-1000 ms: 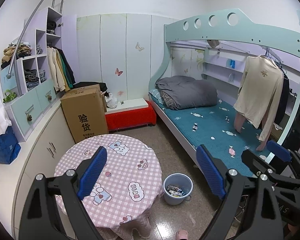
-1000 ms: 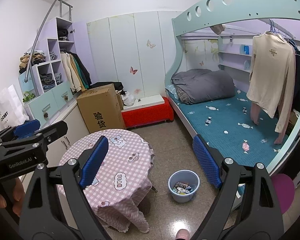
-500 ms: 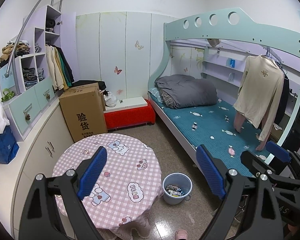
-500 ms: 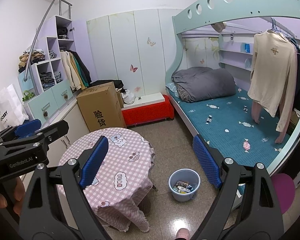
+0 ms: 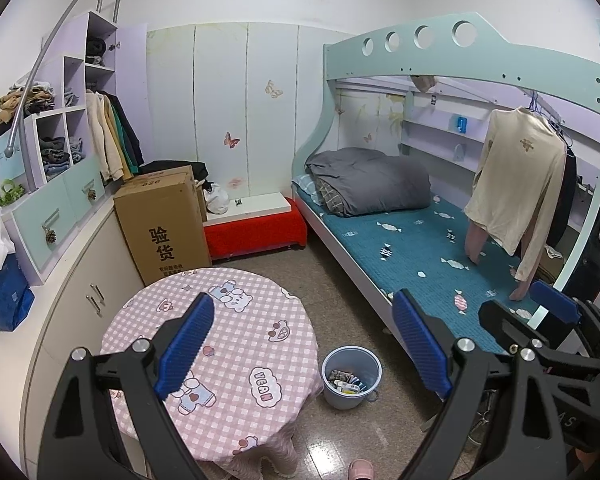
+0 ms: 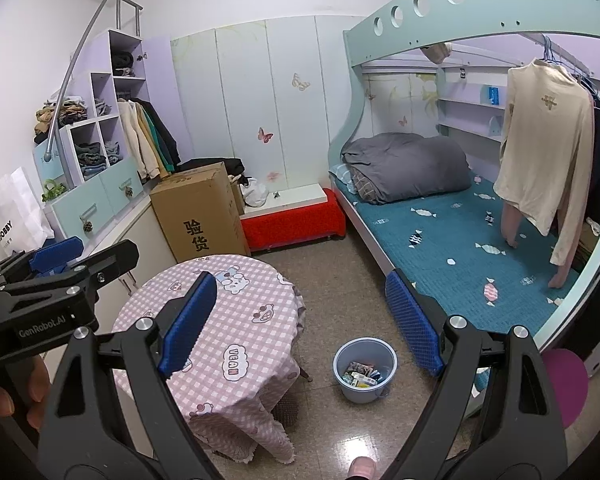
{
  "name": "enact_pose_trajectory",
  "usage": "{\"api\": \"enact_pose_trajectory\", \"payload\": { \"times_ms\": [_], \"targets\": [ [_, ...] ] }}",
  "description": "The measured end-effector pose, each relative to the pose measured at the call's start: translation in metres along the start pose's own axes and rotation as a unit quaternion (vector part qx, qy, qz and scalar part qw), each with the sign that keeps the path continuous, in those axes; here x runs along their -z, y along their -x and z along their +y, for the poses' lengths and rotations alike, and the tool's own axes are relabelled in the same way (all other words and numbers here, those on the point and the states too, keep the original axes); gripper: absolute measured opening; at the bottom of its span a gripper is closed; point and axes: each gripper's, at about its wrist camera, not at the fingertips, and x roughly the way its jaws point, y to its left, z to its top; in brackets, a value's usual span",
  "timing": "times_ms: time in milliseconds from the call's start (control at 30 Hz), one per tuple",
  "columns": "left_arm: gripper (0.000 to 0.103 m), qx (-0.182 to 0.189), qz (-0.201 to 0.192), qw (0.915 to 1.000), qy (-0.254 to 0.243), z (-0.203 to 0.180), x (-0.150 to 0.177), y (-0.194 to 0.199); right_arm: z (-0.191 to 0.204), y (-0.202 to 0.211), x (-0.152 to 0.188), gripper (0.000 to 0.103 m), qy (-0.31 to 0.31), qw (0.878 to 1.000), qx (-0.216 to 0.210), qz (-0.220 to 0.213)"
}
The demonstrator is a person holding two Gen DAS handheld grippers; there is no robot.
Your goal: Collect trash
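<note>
A pale blue bin (image 5: 352, 376) stands on the floor between the round table and the bed, with wrappers and packets inside; in the right wrist view the bin (image 6: 365, 368) sits lower centre. Small candy-shaped marks dot the teal bed cover (image 5: 416, 252); I cannot tell print from wrappers. My left gripper (image 5: 302, 304) is open and holds nothing, high above the table and floor. My right gripper (image 6: 300, 280) is also open with nothing in it. Each gripper shows at the edge of the other's view, side by side.
A round table (image 5: 236, 344) under a pink checked cloth stands at the left, against a low cabinet (image 5: 80, 292). Behind it are a cardboard box (image 5: 164, 228) and a red bench (image 5: 256, 228). A cream sweater (image 5: 516, 184) hangs over the bunk bed. A purple stool (image 6: 566, 384) stands at the right.
Both views have drifted only slightly. Both grippers stay open and hold nothing.
</note>
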Motion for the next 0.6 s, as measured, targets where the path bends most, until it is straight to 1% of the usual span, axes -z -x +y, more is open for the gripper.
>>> {"api": "enact_pose_trajectory", "payload": {
  "times_ms": [600],
  "targets": [
    [0.089, 0.009, 0.003, 1.0, 0.0, -0.009, -0.003, -0.009, -0.012, -0.004, -0.003, 0.085, -0.003, 1.0, 0.004, 0.005]
  ]
}}
